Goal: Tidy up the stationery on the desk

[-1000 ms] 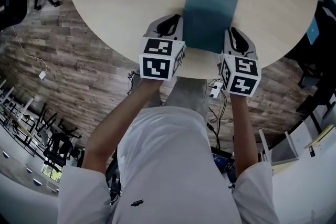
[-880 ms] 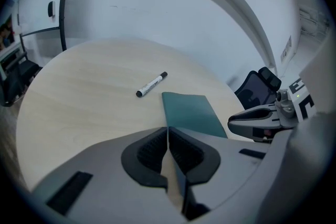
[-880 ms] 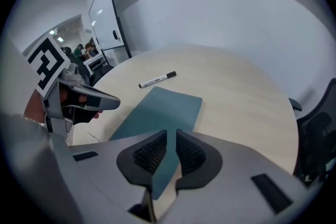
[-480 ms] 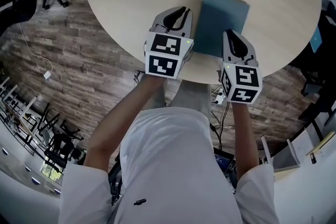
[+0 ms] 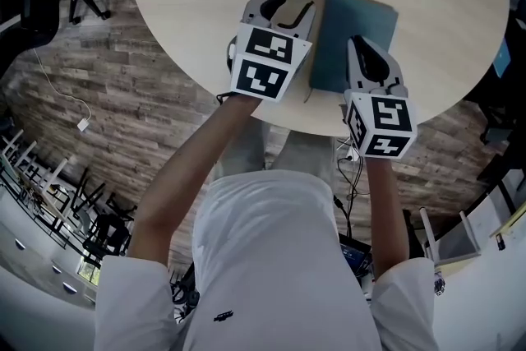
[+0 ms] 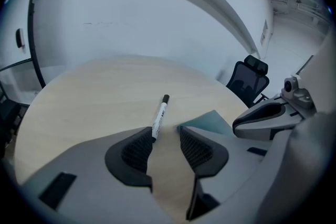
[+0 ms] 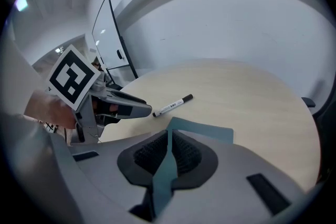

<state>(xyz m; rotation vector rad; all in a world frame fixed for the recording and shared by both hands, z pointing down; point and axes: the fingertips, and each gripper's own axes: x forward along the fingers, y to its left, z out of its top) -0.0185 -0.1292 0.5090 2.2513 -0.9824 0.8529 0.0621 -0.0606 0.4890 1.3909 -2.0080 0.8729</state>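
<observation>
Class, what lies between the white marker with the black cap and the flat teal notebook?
Only a bare strip of pale wooden tabletop separates the white marker from the teal notebook; the right gripper view shows it.

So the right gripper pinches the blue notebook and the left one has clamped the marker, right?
Not quite. The left gripper view shows the left gripper open, with the marker lying loose on the table at its jaw tips. The right gripper does pinch the blue notebook.
</observation>
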